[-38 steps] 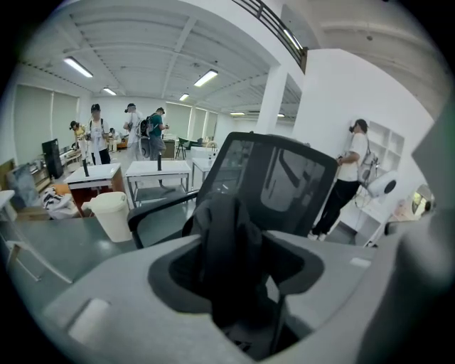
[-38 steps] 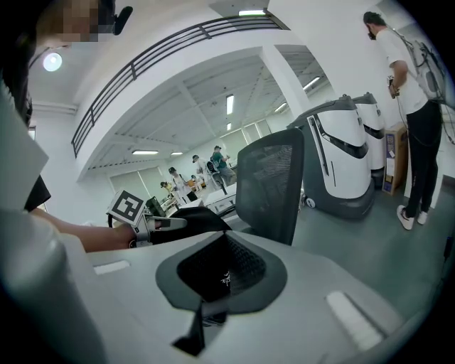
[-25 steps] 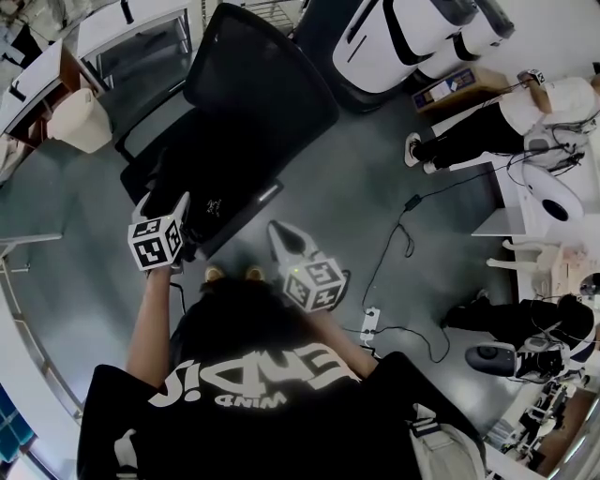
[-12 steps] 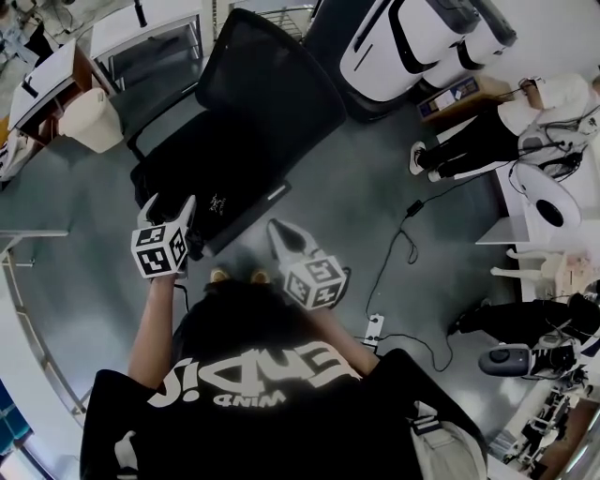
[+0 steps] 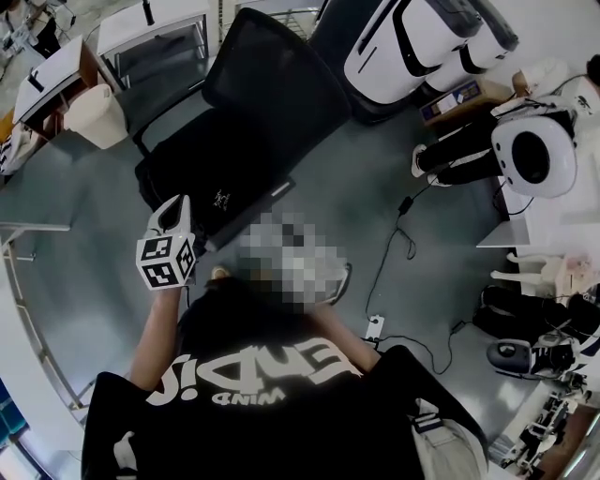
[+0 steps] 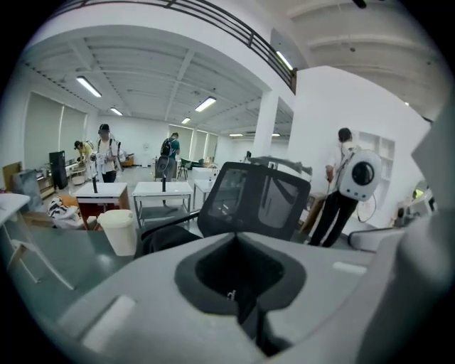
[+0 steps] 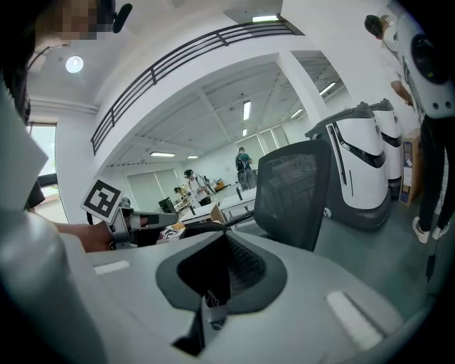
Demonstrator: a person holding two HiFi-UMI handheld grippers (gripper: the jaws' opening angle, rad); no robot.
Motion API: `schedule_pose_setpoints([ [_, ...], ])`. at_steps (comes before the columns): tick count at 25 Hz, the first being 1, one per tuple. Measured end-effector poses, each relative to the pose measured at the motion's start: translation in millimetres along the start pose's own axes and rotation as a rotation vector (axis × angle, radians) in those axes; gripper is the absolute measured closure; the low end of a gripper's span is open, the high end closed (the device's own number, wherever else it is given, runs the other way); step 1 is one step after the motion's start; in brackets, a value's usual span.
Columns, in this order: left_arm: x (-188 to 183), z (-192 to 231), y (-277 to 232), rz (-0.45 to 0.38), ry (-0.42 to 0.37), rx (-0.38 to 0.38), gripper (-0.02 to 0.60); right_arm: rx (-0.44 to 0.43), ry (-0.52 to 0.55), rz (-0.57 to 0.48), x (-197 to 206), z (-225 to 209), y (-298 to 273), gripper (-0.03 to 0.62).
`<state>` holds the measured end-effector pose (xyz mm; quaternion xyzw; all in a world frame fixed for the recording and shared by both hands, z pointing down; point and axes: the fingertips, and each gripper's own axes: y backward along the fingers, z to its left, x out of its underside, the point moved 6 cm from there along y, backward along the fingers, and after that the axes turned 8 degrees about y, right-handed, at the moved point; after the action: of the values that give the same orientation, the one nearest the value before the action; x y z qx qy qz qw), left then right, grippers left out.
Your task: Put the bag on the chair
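Observation:
A black office chair [image 5: 272,80] stands in front of me, and a black bag [image 5: 202,183] with a small white logo lies on its seat. My left gripper [image 5: 175,208] hangs by the seat's near left corner, beside the bag, with its jaws shut and nothing between them. In the left gripper view the closed jaws [image 6: 236,245] point at the chair's mesh back [image 6: 259,199], with the bag [image 6: 167,238] dark below it. My right gripper [image 7: 226,238] is also shut and empty; in the head view a mosaic patch hides it. The chair [image 7: 291,188] and left gripper [image 7: 153,219] show ahead of it.
A beige bin [image 5: 94,114] and white desks [image 5: 150,23] stand left of the chair. Large white machines [image 5: 422,42] are behind it. A cable and power strip [image 5: 373,326] lie on the grey floor at my right. A person [image 5: 469,141] sits at the right edge.
The left gripper's jaws have gone from wide open to shut by the seat's corner. The right gripper has barely moved and is now covered by the patch.

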<state>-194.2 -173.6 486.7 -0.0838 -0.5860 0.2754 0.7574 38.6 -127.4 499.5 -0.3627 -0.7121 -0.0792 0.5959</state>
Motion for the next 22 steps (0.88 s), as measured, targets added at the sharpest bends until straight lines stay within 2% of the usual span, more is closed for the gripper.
schedule_pose_setpoints([
  [5, -9, -13, 20, -0.025, 0.002, 0.065, 0.584, -0.008, 0.010, -0.022, -10, 4, 4, 0.592],
  [10, -14, -14, 45, -0.067, 0.009, 0.097, 0.583, -0.006, 0.030, -0.046, -20, 6, 7, 0.592],
  [16, -5, 0, 69, -0.146, 0.028, 0.093, 0.584, -0.001, 0.067, -0.062, -20, 8, 10, 0.592],
  [22, 13, 11, 84, -0.192, 0.008, 0.077, 0.584, -0.001, 0.091, -0.085, -20, 8, 14, 0.592],
])
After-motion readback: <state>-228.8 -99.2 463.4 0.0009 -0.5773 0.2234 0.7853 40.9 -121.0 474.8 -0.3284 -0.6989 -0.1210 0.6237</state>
